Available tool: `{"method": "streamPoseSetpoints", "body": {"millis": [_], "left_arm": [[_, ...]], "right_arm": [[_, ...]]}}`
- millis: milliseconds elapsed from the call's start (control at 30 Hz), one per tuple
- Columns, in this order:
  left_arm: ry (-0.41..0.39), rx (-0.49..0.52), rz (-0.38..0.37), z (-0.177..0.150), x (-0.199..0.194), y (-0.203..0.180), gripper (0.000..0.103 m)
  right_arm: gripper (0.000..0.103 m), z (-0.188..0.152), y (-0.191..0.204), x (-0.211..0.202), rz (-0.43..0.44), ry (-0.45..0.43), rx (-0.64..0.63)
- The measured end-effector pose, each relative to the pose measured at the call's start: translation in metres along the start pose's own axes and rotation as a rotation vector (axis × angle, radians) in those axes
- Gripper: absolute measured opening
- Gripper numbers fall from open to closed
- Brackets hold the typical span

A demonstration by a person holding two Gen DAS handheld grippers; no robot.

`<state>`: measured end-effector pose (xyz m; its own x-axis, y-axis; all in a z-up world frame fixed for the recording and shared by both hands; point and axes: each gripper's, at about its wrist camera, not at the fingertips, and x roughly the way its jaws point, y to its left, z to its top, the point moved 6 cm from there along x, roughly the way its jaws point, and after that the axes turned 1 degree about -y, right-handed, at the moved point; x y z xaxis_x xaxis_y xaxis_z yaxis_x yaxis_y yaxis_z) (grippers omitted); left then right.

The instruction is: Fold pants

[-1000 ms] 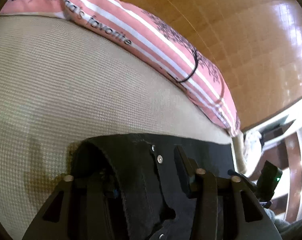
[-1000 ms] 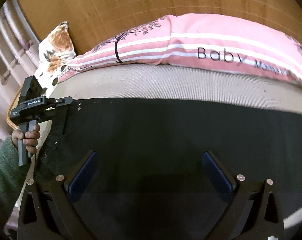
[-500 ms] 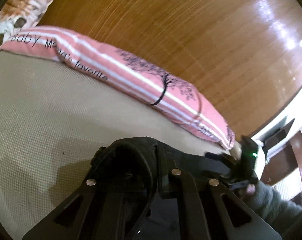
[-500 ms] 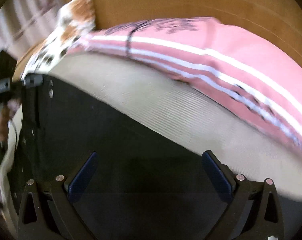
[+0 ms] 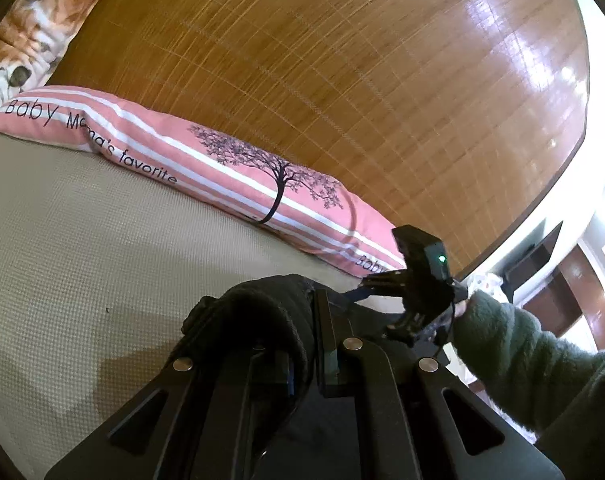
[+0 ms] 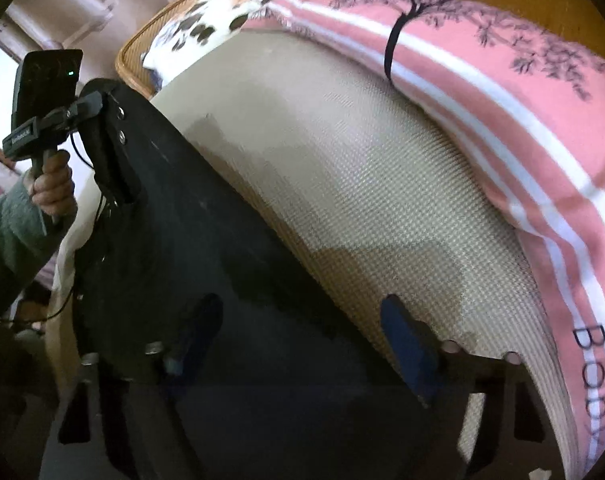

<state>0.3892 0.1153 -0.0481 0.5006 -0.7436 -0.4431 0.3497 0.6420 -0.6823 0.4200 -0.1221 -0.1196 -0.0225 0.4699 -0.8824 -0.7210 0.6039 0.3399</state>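
The black pants (image 6: 206,240) lie across the beige mat, with the waistband end lifted. My left gripper (image 5: 302,344) is shut on a bunched fold of the pants' waistband (image 5: 262,312) and holds it above the mat; it also shows in the right wrist view (image 6: 98,104) with the riveted waistband hanging from it. My right gripper (image 6: 298,340) is open, its blue pads (image 6: 406,340) spread over the pants' far edge. It shows in the left wrist view (image 5: 366,286), low over the pants.
A beige textured mat (image 5: 82,248) covers the bed. A pink striped pillow (image 5: 230,172) lies along its far side, a floral cushion (image 6: 238,4) beyond it. A woven bamboo mat (image 5: 342,80) lies behind. A green-sleeved arm (image 5: 522,360) holds the right gripper.
My left gripper closed on the waistband and lifted it off the mat. My right gripper swung over and tilted toward the pants' far edge, nearer the left gripper.
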Motion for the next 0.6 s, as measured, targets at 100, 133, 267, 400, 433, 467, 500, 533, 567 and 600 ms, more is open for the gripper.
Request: {"method": "streamPoseSetpoints", "body": {"millis": [100, 133, 267, 400, 433, 467, 500, 533, 567, 600], "left_arm": [[-0.005, -0.002, 0.011, 0.000, -0.001, 0.000, 0.007], [-0.008, -0.002, 0.012, 0.000, -0.005, 0.000, 0.007], [-0.014, -0.017, 0.027, 0.000, -0.004, 0.002, 0.007], [-0.016, -0.029, 0.046, 0.001, -0.002, 0.004, 0.007], [-0.016, -0.028, 0.052, 0.001, -0.002, 0.004, 0.007], [-0.016, -0.028, 0.058, 0.002, -0.002, 0.004, 0.007], [-0.015, -0.029, 0.065, 0.002, -0.001, 0.004, 0.007], [-0.013, -0.029, 0.070, 0.002, -0.001, 0.005, 0.007], [-0.012, -0.031, 0.075, 0.002, 0.000, 0.005, 0.007], [-0.010, -0.033, 0.083, 0.002, 0.001, 0.006, 0.007]], "right_arm": [[0.063, -0.007, -0.006, 0.006, 0.027, 0.055, -0.019], [0.058, -0.011, -0.010, 0.007, 0.043, 0.075, -0.015], [0.046, -0.030, -0.020, -0.001, 0.063, 0.093, -0.006], [0.038, -0.056, -0.039, -0.016, 0.034, 0.127, 0.003], [0.036, -0.062, -0.045, -0.020, 0.026, 0.129, 0.013], [0.036, -0.067, -0.050, -0.023, 0.023, 0.130, 0.022], [0.035, -0.074, -0.056, -0.028, 0.018, 0.132, 0.038], [0.033, -0.080, -0.062, -0.032, 0.010, 0.131, 0.054], [0.033, -0.085, -0.066, -0.036, 0.010, 0.128, 0.067], [0.032, -0.090, -0.068, -0.038, 0.003, 0.129, 0.075]]}}
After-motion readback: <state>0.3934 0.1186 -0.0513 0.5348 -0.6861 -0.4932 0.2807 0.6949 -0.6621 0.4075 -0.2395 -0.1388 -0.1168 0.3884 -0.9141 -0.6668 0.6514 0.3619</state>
